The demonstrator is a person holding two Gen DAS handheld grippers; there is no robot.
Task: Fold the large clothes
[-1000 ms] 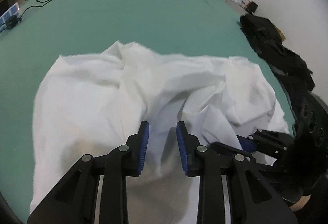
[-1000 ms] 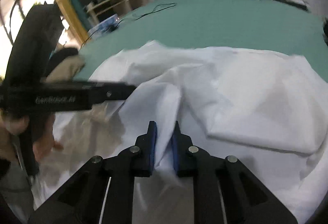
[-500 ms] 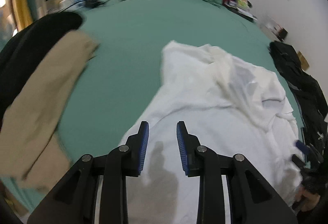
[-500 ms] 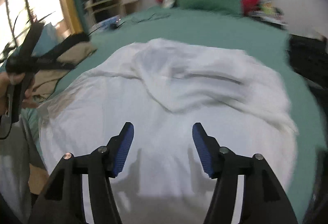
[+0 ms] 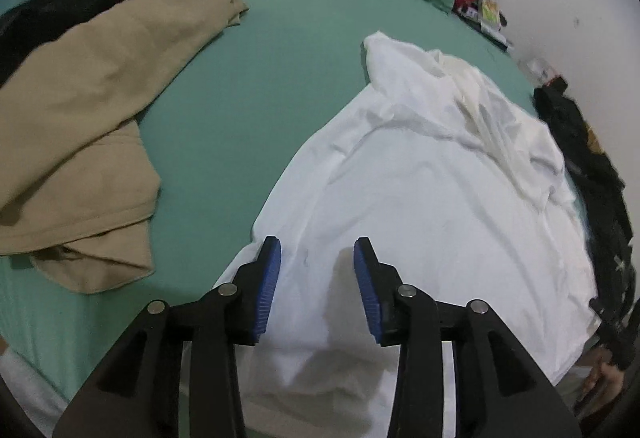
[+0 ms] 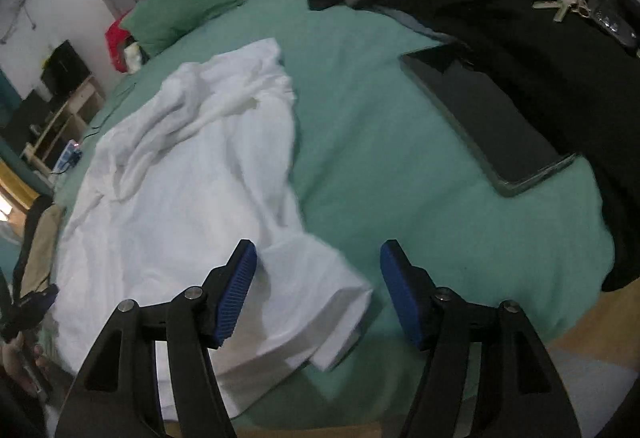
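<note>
- Two grippers hover over the white garment, neither pinching it.
- Left gripper: jaws opening, cloth beneath.
- Right gripper: jaws opening wide above the garment's corner.

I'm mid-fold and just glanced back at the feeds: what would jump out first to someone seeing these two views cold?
The big white garment sprawled and rumpled across the middle of the green bed, with neither tool gripping it: the left tool hovers over its near edge, jaws opening, and the right tool over its near corner, also opening. Next, the tan garment heaped at the left view's left, and the black clothes with keys at the right view's right.
</note>
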